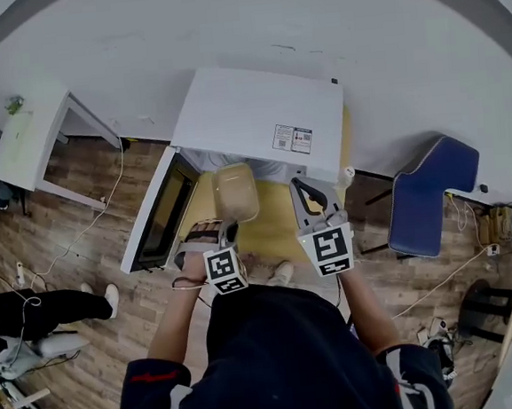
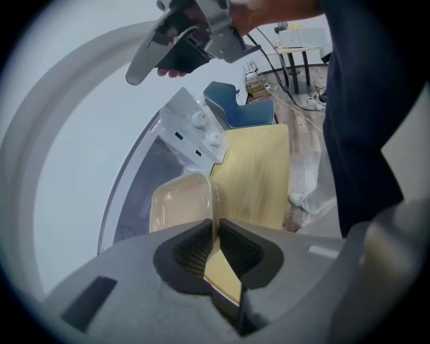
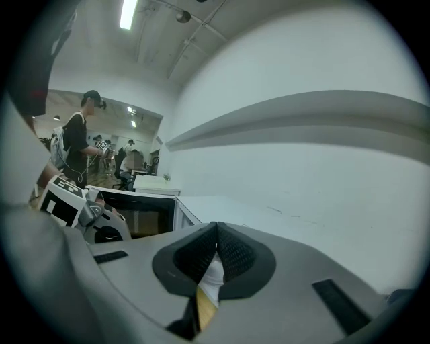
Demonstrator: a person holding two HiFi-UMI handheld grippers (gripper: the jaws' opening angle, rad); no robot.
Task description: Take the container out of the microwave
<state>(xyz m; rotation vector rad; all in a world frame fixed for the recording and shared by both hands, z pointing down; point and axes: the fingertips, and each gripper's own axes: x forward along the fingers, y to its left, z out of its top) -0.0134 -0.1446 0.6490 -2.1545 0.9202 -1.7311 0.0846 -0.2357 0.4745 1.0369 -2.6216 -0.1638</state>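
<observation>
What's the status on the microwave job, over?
Left hand-held gripper shut on container rim; right hand-held gripper shut, empty. Container at the microwave mouth. Door open wide, nothing blocking.

Translucent glossy plastic container [image 1: 235,192], smooth white microwave [image 1: 257,119], wooden floor [image 1: 96,258].

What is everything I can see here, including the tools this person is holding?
microwave: one, white, door open, on the table
table: one, yellow, under the microwave
container: one, pale beige, at the microwave's open front
chair: one, blue, right of the table
side table: one, white, far left
bystander's legs: black trousers, left edge
left gripper: grey, shut on the container's rim
right gripper: grey, shut, empty
</observation>
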